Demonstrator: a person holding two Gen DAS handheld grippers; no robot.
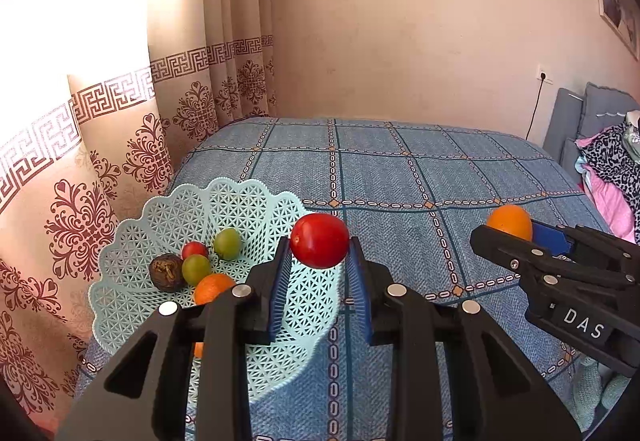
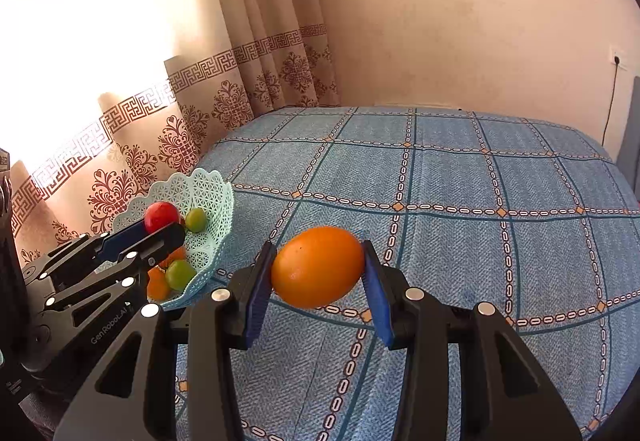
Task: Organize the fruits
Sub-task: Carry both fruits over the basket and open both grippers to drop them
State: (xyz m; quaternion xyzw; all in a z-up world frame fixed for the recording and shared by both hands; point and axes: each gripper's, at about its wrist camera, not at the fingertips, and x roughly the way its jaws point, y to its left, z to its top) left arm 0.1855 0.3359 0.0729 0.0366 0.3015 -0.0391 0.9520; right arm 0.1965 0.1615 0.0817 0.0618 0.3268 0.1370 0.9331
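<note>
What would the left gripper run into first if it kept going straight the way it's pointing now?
Probably the far rim of the mint basket. The left gripper, shut on the red fruit, points forward over the basket's right side, with the blue bed cover beyond. Depth is unclear, so it might clear the rim.

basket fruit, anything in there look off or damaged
One piece stands out: the dark brown, wrinkled fruit at the left of the mint basket looks shrivelled beside the smooth green fruits and small red one. Nothing is spilled on the bedspread.
</note>
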